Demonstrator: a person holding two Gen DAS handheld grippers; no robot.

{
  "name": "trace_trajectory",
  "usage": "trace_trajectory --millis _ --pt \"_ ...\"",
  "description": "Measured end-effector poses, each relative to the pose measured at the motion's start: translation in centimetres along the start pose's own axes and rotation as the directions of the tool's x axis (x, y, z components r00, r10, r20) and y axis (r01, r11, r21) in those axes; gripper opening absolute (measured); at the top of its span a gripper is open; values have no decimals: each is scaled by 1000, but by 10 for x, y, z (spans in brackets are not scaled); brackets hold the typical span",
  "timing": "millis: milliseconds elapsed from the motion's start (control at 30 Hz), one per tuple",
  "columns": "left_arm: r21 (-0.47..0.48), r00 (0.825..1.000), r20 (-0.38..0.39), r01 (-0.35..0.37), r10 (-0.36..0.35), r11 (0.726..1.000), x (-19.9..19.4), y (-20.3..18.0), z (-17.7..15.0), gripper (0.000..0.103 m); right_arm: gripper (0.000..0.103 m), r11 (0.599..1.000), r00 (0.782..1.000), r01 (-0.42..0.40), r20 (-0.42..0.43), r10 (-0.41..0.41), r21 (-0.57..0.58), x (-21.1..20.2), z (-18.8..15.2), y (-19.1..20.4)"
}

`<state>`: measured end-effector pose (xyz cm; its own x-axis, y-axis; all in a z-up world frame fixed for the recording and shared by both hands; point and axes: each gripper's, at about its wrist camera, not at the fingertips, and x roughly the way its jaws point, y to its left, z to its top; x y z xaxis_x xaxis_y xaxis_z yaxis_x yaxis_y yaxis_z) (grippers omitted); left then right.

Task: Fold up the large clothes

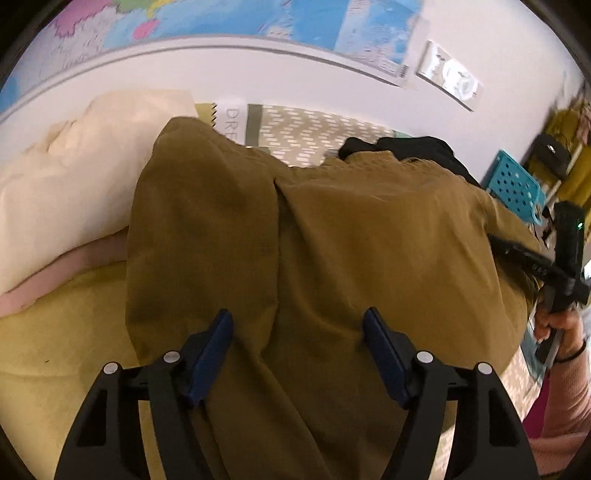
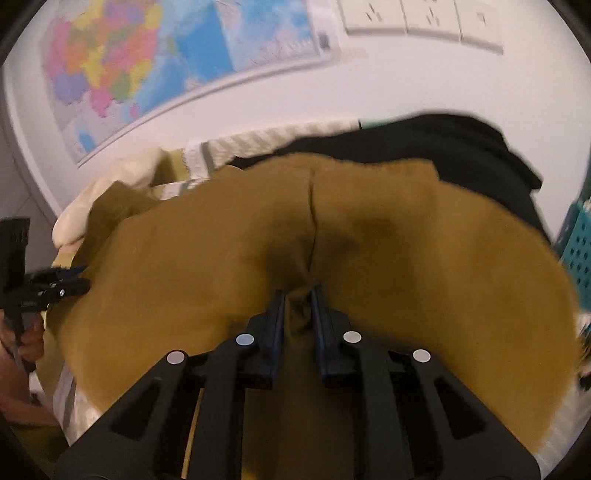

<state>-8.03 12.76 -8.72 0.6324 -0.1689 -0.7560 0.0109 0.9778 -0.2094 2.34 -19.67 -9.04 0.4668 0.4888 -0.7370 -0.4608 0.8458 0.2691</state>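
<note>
Mustard-brown trousers (image 1: 332,229) lie spread over the bed (image 1: 55,332), legs running away toward the wall map (image 1: 221,18), beside one cream pillow (image 1: 66,177) and one black garment (image 1: 413,147). One left hand-held gripper (image 1: 297,354) hovers released over the near edge; one right hand-held gripper (image 2: 298,314), nearer the centre seam, is clenched on a pinch of the trousers' cloth.

Both grippers are black plastic frames with triangular cut-outs, four round silver rivets and dark blue pads lining the jaws: the left gripper (image 1: 298,334) and the right gripper (image 2: 298,295). The right hand (image 1: 554,326) wears a pink sleeve (image 1: 565,402) and a thin black wristband (image 1: 572,352).
</note>
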Motion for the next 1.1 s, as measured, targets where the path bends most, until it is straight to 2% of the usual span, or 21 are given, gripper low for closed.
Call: trace_trajectory --millis 67,167,267,300,433,500,567,600,700,833,900,1000,1033,1100 --pt "-11 1000 -10 -12 11 1000 4 0 4 71 14 1000 1000 -4 -13 4 14 4 2 -1" --pt "34 999 12 -46 46 998 -4 -9 7 71 22 1000 1000 -19 21 19 17 -22 1 2" --pt "76 998 60 9 -14 997 -22 -16 10 71 36 999 996 -24 83 25 -22 -52 0 12" --pt "101 997 75 13 -21 995 -26 -21 12 72 36 999 995 -19 98 22 -30 -58 0 14" --pt "136 998 58 22 -30 990 -11 -35 26 72 36 997 994 -50 95 56 -65 -45 15 31" --pt "133 1000 8 16 -17 991 10 -37 36 72 36 996 998 -45 50 49 -76 -22 22 34" --pt "103 999 -47 -7 12 995 30 -32 42 72 35 998 998 -49 -32 48 -48 12 28 31" --pt "93 997 -70 -10 17 996 38 -29 45 72 32 998 998 -33 -57 30 -52 26 31 31" --pt "48 997 -74 -6 10 999 44 -17 53 72 32 999 996 -14 -83 11 -32 48 40 31" --pt "3 998 -70 6 -5 1000 43 -8 56 72 32 1000 998 -19 -62 18 -21 46 46 30" --pt "21 999 -52 -10 11 1000 37 -13 55 71 34 999 998 -36 -44 35 -6 35 45 31" --pt "78 1000 -3 6 -6 997 26 -29 58 71 34 995 995 -91 28 92 -34 9 47 43" --pt "89 1000 -1 18 -18 996 26 -33 60 71 34 989 990 -133 34 135 -60 5 50 53" --pt "97 1000 -7 27 -26 995 30 -40 65 71 38 983 990 -137 22 140 -120 9 54 69"
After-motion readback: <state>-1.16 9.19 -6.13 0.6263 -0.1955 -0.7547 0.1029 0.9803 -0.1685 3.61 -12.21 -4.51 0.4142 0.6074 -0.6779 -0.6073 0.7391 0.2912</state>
